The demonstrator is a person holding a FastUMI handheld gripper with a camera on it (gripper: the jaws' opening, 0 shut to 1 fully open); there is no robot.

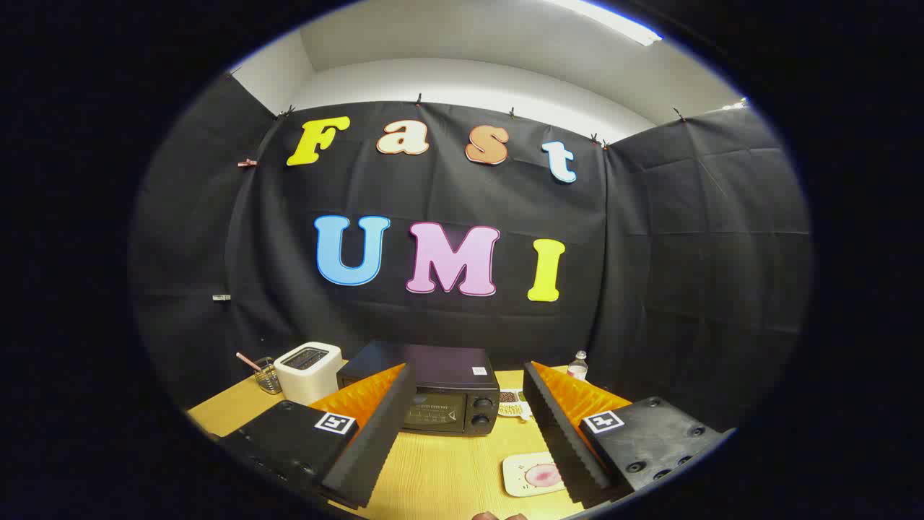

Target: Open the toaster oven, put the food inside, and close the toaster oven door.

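The toaster oven [440, 393] sits on the desk [433, 469] beyond the fingers, framed between them, with its glass door facing the camera and closed, and two knobs down its right side. That facing suits a straight approach to the door, which I judge to be the first step and not yet begun. The food [543, 474], a pink round piece, lies on a small plate [514, 477] nearer the camera, just inside the right finger and partly behind it, probably set there within easy reach for loading once the door is down. A white toaster [308, 370] stands to the left of the oven, with a wire cup [268, 375] holding a pink stick beside it. A packet of snacks [514, 404] lies just to the oven's right, and a small bottle [577, 365] stands farther back by the cloth wall.

The gripper [468, 433] hangs above the desk with its jaws wide apart, holding nothing and touching nothing, the oven well ahead.
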